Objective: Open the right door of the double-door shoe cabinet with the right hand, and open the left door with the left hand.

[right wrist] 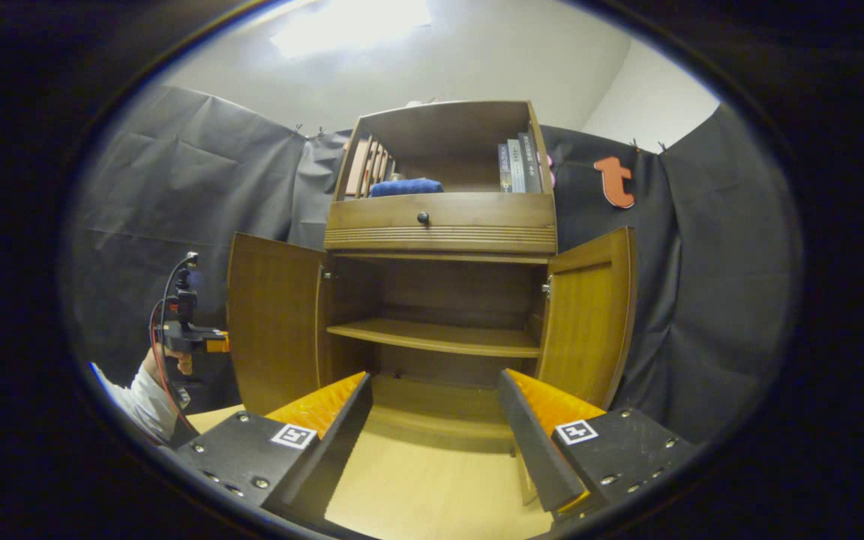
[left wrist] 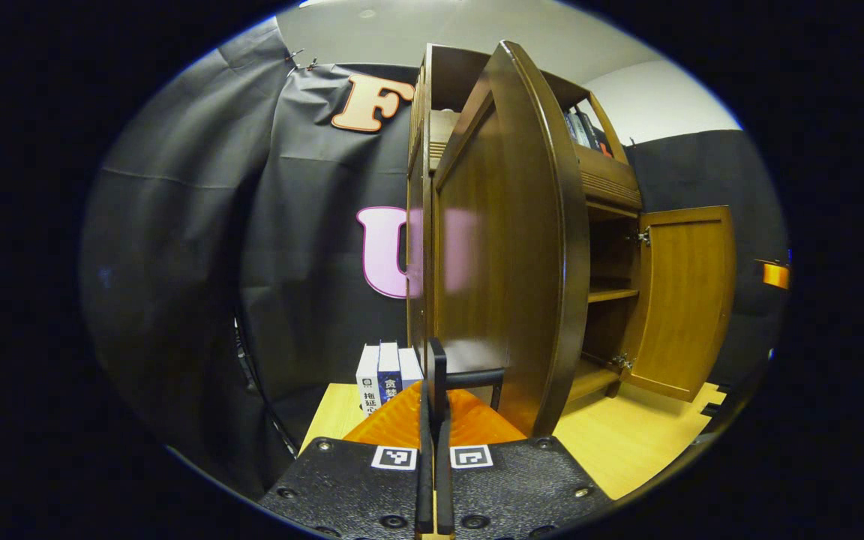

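Observation:
The brown wooden shoe cabinet [right wrist: 439,225] stands with both doors swung out. In the left gripper view the left door [left wrist: 507,262] is seen edge-on, close by. My left gripper [left wrist: 436,356] is shut on that door's black bar handle [left wrist: 477,375]. The right door [left wrist: 683,300] stands open farther back. In the right gripper view the left door [right wrist: 274,322] and the right door [right wrist: 589,322] flank the bare inner shelf [right wrist: 432,337]. My right gripper [right wrist: 433,379] is open and holds nothing, a little in front of the cabinet. The left gripper [right wrist: 214,345], held by a hand, sits at the left door's outer edge.
Books [left wrist: 387,375] stand on the pale wooden surface [right wrist: 432,480] beside the cabinet's left side. A drawer with a dark knob [right wrist: 423,218] sits above the doors. The top shelf holds books [right wrist: 518,169] and a blue bundle [right wrist: 406,186]. Black cloth walls surround the booth.

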Demonstrator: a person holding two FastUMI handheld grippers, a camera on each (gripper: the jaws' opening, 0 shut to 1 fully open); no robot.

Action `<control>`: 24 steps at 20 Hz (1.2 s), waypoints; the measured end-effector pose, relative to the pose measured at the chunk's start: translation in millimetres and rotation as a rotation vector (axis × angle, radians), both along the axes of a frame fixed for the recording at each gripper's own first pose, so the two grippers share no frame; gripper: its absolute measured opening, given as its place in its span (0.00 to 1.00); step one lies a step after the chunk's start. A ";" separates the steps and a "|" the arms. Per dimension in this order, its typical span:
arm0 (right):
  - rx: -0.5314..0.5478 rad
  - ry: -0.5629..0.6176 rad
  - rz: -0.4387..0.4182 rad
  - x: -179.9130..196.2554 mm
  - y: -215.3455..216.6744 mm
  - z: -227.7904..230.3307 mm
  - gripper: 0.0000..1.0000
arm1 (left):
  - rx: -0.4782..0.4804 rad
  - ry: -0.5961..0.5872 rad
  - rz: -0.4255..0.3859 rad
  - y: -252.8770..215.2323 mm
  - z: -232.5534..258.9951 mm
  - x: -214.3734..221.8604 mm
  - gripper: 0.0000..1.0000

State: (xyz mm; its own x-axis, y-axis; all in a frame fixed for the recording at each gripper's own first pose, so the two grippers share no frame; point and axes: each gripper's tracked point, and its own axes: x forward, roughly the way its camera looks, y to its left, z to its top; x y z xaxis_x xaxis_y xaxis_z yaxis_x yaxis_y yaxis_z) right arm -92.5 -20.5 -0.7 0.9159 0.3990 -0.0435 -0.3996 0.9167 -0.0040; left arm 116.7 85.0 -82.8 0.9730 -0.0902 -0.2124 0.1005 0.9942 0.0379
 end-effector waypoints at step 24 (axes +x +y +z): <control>-0.015 -0.002 -0.006 7.2 19.0 -14.0 1.00 | -0.007 -0.015 -0.036 1.4 -0.7 -3.2 0.09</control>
State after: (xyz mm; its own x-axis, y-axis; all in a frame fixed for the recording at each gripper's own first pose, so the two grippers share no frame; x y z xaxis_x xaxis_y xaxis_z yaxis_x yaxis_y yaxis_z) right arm -85.4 -1.6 -14.7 0.9183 0.3931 -0.0475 -0.3943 0.9188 -0.0187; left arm 113.6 86.3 -83.5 0.9723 -0.1265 -0.1967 0.1354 0.9903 0.0323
